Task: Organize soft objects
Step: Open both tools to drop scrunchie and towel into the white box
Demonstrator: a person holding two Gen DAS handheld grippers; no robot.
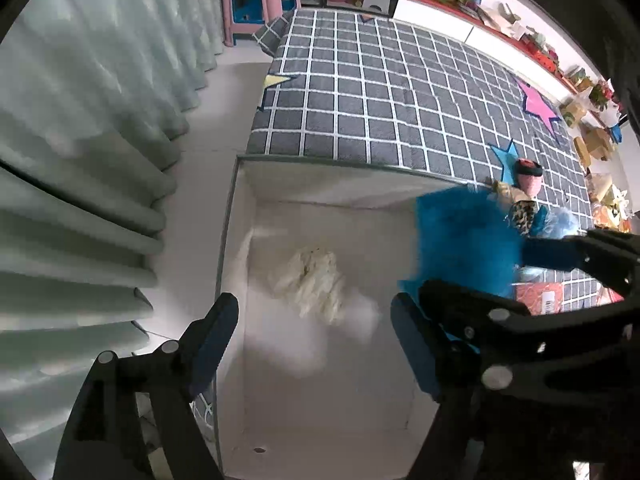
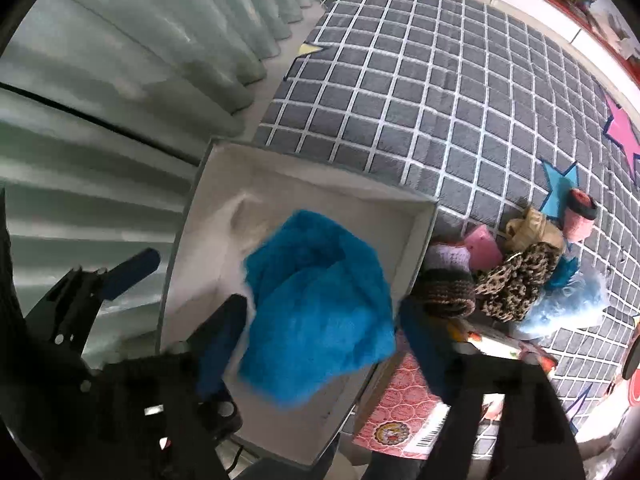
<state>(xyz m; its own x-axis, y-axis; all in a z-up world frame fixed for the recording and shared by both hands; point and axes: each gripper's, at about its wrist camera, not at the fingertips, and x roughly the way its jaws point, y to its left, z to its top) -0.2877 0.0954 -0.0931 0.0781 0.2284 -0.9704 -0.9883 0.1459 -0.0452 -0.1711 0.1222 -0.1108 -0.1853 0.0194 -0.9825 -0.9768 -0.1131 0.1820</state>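
Where blue fluff (image 2: 316,308) blurs, white box (image 2: 416,248) floor hidden.

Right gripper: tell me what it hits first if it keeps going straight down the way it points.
Most likely the fluffy blue fabric: it sits blurred between the open jaws of the right gripper, over the white box. Its depth is unclear; below it lies the box floor.

No readable text, only a barcode on the pink patterned packet (image 2: 400,412), lettering too small
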